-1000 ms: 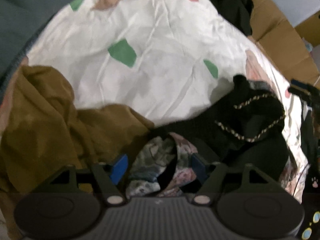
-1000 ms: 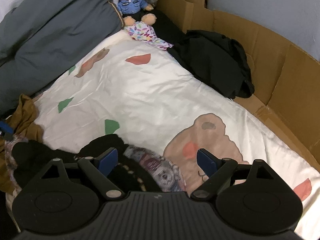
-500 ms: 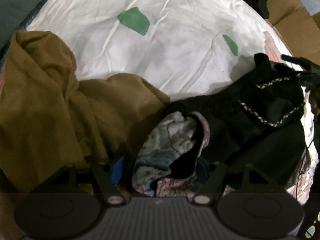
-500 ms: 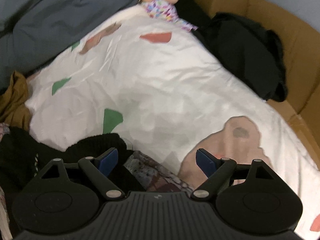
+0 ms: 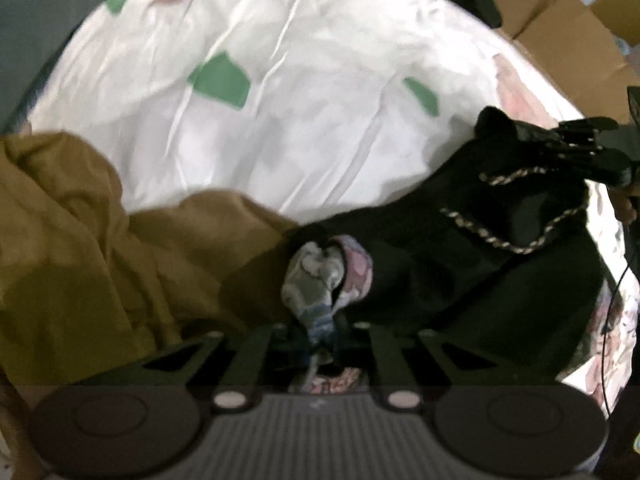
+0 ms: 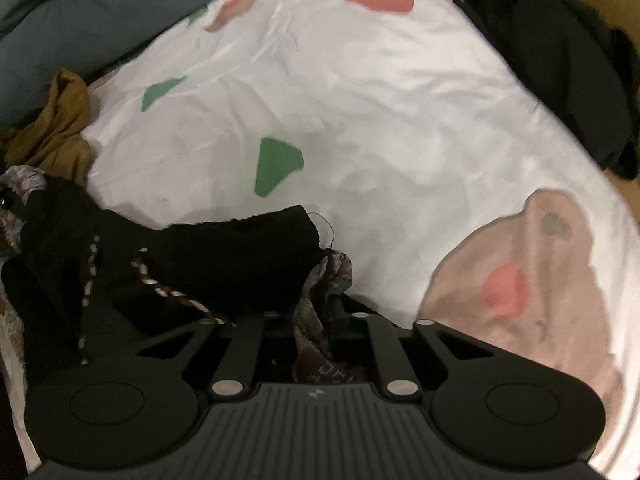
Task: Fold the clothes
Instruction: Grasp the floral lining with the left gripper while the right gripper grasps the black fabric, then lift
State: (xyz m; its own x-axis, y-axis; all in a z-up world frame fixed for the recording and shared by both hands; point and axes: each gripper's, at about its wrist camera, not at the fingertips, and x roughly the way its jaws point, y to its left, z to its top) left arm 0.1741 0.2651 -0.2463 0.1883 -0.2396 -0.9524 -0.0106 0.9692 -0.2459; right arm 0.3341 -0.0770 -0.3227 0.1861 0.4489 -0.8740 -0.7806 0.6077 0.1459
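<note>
A black garment (image 5: 480,264) with braided pale trim and a floral lining (image 5: 320,276) lies bunched at the near edge of the bed. My left gripper (image 5: 320,340) is closing its jaws, and the pads pinch a fold of that lining at the garment's left end. In the right wrist view the same black garment (image 6: 208,256) spreads to the left. My right gripper (image 6: 316,332) is closing too, with the patterned lining (image 6: 332,276) squeezed between its pads. The right gripper (image 5: 580,148) also shows at the far right of the left wrist view, on the garment's other corner.
A mustard-brown garment (image 5: 80,248) is heaped left of the black one. The white sheet (image 6: 380,100) with green, red and bear prints stretches beyond. Dark clothes (image 6: 568,60) lie by the cardboard wall (image 5: 560,40). A grey duvet (image 6: 80,8) lies at the far left.
Both grippers went from wide open to pinched on the lining of the black garment. The right gripper came down and closer to the garment's edge.
</note>
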